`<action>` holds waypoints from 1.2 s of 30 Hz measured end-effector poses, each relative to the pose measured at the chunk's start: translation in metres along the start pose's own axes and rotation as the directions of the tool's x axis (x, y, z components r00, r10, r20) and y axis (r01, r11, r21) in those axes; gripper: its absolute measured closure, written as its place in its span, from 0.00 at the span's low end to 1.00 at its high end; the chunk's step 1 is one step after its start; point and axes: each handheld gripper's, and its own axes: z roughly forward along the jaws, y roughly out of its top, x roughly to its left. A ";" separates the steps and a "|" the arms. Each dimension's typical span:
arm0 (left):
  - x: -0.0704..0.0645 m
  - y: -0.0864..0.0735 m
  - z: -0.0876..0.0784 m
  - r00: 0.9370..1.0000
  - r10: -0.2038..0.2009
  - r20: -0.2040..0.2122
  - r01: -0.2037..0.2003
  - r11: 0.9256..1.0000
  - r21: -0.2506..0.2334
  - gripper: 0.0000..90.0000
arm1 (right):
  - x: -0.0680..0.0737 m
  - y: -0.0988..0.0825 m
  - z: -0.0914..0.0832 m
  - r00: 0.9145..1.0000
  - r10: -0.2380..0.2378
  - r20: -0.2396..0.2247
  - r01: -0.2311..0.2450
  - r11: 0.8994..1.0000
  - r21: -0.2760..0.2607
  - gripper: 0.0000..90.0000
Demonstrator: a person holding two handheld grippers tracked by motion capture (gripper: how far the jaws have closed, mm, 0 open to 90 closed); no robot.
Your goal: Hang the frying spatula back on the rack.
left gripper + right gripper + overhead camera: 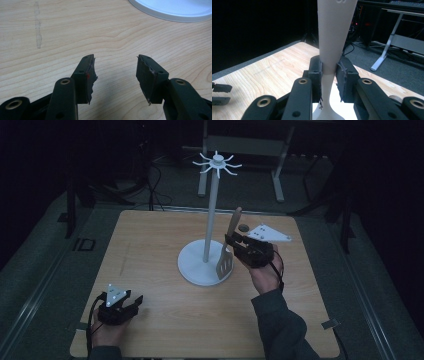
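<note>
The right gripper (235, 241) clamps the beige slotted wooden spatula (228, 251) upright beside the white hook-topped stand (210, 220), so hanging it calls for lifting, while the left gripper (131, 302) rests open on the table (150, 245).

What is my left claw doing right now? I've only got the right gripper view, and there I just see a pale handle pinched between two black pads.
Observer: The left claw is open, nothing between its pads, just bare table beneath.
Operator: Where is it on the table?
Observer: In the high view it rests near the front left corner, well apart from the white stand.
Operator: And what am I holding, exactly?
Observer: A slotted wooden spatula; the right claw is shut on its handle, blade end down over the stand's round base.
Operator: Anything at the top of that stand?
Observer: A ring of curved hooks on the pole, all of them bare.
</note>
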 end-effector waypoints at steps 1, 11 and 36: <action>0.000 0.000 0.000 1.000 0.001 0.000 -0.001 1.000 0.001 0.55 | 0.000 0.001 0.000 1.000 -0.002 0.001 0.002 1.000 0.000 0.84; 0.000 0.000 0.000 1.000 -0.003 -0.002 0.003 1.000 -0.002 0.55 | -0.003 0.009 -0.002 1.000 0.012 0.002 -0.012 1.000 -0.016 0.83; 0.000 0.000 0.000 1.000 -0.001 -0.002 0.001 1.000 0.001 0.55 | -0.012 0.029 -0.003 1.000 0.028 0.010 -0.028 0.999 -0.025 0.83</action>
